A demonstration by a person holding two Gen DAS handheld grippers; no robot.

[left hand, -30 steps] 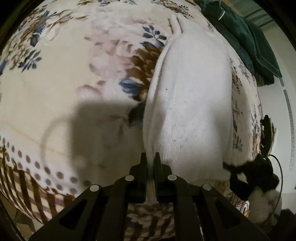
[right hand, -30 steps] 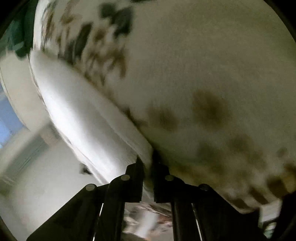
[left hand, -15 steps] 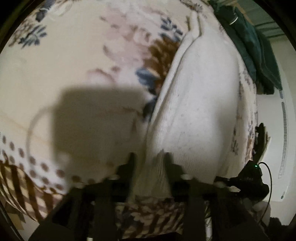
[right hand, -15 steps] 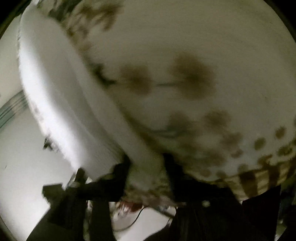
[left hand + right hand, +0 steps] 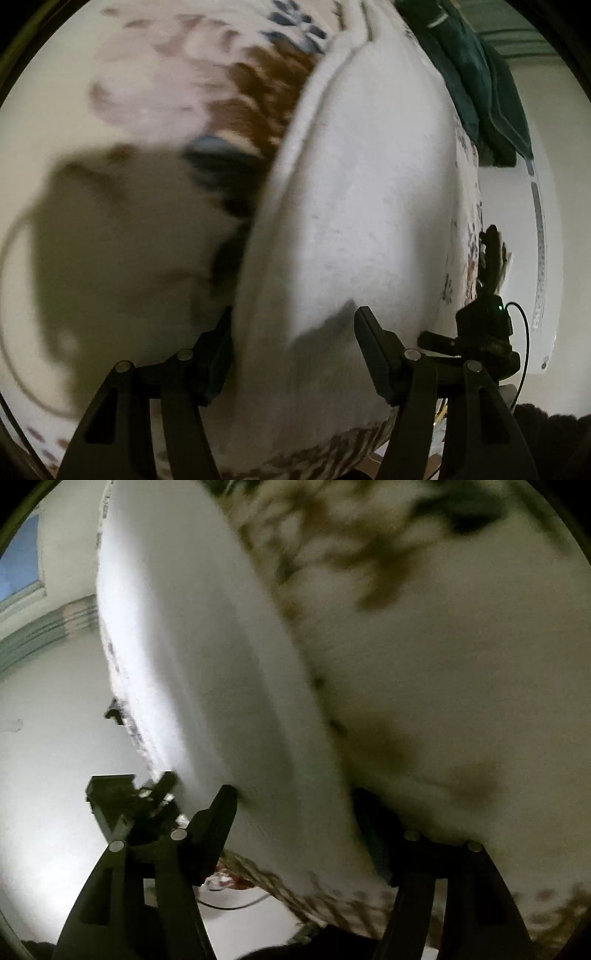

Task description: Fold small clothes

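Both grippers are seen spread apart over a white garment point(image 5: 354, 221): the left gripper point(image 5: 293, 354) and the right gripper point(image 5: 295, 823) have just been opening, cloth lying between the jaws of each but pressed by neither. Ahead of both, the garment is laid flat on a floral blanket point(image 5: 129, 92), one edge close to the blanket's border. A dark green cloth point(image 5: 476, 74) is seen beyond it. If either hand is drawn away carelessly, a finger could snag the loose cloth and the fold be pulled open. Much of the right view is blurred, and the garment's near hem is cut off below the fingers.
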